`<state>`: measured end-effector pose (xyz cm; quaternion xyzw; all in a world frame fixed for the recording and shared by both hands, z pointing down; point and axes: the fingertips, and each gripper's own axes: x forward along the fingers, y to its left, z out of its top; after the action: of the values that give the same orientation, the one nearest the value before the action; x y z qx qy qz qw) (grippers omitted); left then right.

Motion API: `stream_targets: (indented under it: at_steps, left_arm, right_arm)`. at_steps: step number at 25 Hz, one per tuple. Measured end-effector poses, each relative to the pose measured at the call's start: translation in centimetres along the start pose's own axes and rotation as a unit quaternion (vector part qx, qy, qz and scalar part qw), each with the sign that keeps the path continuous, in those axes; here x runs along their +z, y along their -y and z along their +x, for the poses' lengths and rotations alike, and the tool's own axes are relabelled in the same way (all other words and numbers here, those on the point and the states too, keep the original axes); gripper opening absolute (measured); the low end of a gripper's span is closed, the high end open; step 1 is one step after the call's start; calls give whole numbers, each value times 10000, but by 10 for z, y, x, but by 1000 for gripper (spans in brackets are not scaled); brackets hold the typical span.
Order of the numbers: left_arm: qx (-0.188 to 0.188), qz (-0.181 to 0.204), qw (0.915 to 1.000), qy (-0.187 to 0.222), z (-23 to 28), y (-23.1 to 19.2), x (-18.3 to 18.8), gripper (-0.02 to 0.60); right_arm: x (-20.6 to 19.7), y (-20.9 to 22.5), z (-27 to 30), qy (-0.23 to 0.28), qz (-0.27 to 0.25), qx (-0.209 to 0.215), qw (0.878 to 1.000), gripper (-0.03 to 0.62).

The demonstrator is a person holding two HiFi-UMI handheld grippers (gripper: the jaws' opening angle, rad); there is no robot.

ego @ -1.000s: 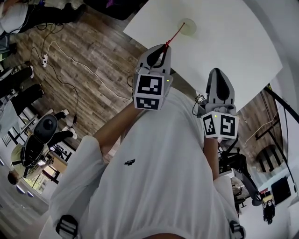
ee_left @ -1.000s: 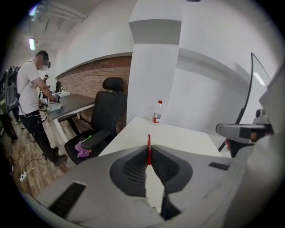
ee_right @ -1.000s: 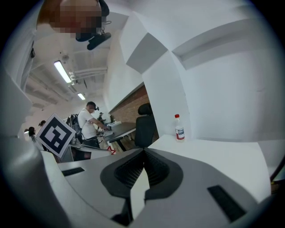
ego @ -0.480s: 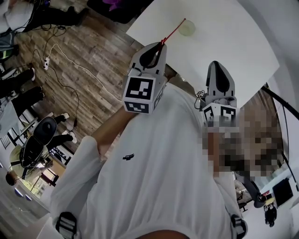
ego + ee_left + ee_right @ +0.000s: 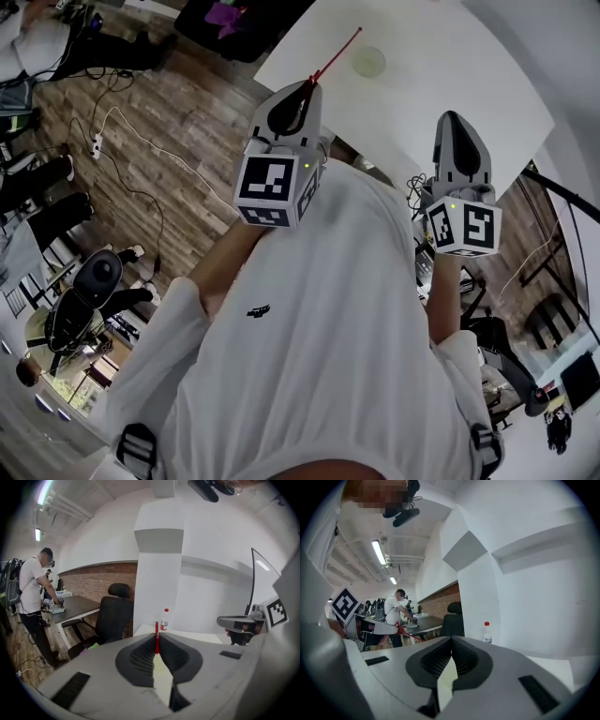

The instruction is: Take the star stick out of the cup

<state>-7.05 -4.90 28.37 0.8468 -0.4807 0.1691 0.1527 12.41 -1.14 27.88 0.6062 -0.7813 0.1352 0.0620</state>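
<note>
My left gripper (image 5: 311,84) is shut on a thin red stick (image 5: 337,54), which sticks out from its tips up and to the right. The stick's far end hangs free just beyond a pale, shallow cup (image 5: 368,62) on the white table (image 5: 450,66); no star shows at this size. In the left gripper view the red stick (image 5: 156,637) stands pinched between the jaw tips of the left gripper (image 5: 156,641). My right gripper (image 5: 453,116) is held up beside it, shut and empty. In the right gripper view the right gripper (image 5: 451,638) has its tips together.
A water bottle (image 5: 164,619) stands on the table by the white wall. A black office chair (image 5: 110,616) and a dark desk with a person (image 5: 33,597) lie to the left. Cables run over the wood floor (image 5: 169,112).
Both grippers have risen. The stick's far end, which rested in the cup, now hangs free beyond it.
</note>
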Motion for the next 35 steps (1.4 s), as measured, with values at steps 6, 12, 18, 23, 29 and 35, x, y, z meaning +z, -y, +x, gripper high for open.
stream_targets:
  at_steps: [6,12,18,23,29,35]
  left_arm:
    - [-30,30,9997,225,-2,1,17,14]
    - [-142,90,9991,388,2,7,34,15]
    - [-314,220,9983,427,4,13,40,15]
    - [-375,178,9984,373,3,16,36,14]
    - [-444,143,9984,310,4,25,31,15]
    - [-469,104,9987,185,1,21,20,14]
  right_arm:
    - [26,7,-3,118,-164,42,9998,3]
    - [42,1,0,178,-317,139,9992,3]
    - [45,-1,-2,158,-399,95,9990,3]
    - [41,-3,-7,96,-328,72,9994,2]
    - [29,1,-13,83,-59,-33,9999,2]
    - [24,-7,-11,-24,-74,-18,10000,2]
